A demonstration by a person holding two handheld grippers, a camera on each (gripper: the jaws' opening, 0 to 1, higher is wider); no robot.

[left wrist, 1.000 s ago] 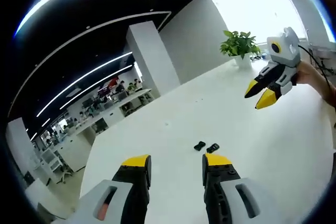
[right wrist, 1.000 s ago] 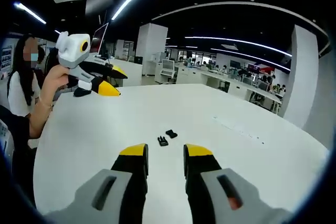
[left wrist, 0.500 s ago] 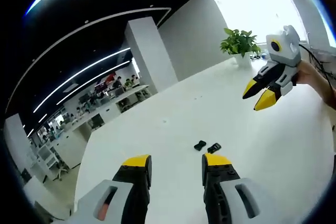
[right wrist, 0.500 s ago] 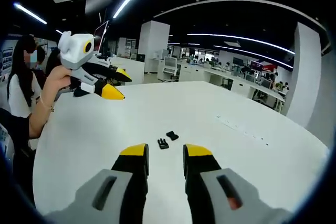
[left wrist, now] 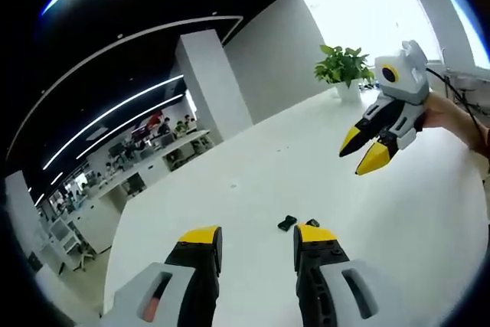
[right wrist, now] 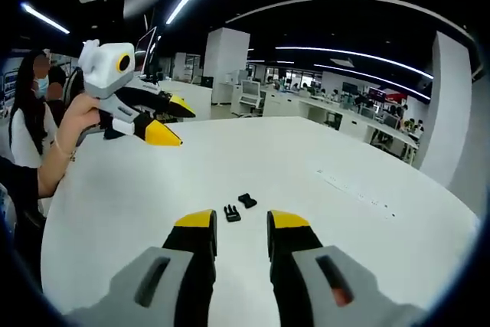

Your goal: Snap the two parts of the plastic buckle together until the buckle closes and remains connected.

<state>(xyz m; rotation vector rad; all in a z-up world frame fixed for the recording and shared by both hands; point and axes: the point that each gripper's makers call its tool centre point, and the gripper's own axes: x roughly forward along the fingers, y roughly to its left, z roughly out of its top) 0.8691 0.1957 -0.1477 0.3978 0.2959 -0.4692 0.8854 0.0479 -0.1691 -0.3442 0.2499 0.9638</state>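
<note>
Two small black buckle parts lie apart on the white table (left wrist: 245,166). One buckle part (left wrist: 287,223) sits just ahead of my left gripper (left wrist: 257,237), and the other buckle part (left wrist: 310,223) is half hidden behind its right jaw tip. My left gripper is open and empty. In the right gripper view the pronged buckle part (right wrist: 231,213) and the second part (right wrist: 246,201) lie just beyond my right gripper (right wrist: 240,221), which is open with nothing between its jaws. The right gripper (left wrist: 360,152) hangs above the table at upper right. The left gripper (right wrist: 174,120) hovers at upper left, held by a hand (right wrist: 73,124).
A potted plant (left wrist: 344,67) stands at the table's far end by a bright window. A white pillar (left wrist: 210,82) and rows of office desks (right wrist: 344,124) lie beyond the table. A person (right wrist: 31,109) is at the left table edge.
Both grippers have moved closer to the buckle parts, which now lie right at the jaw tips. In the left gripper view the right gripper has come leftward and lower.
</note>
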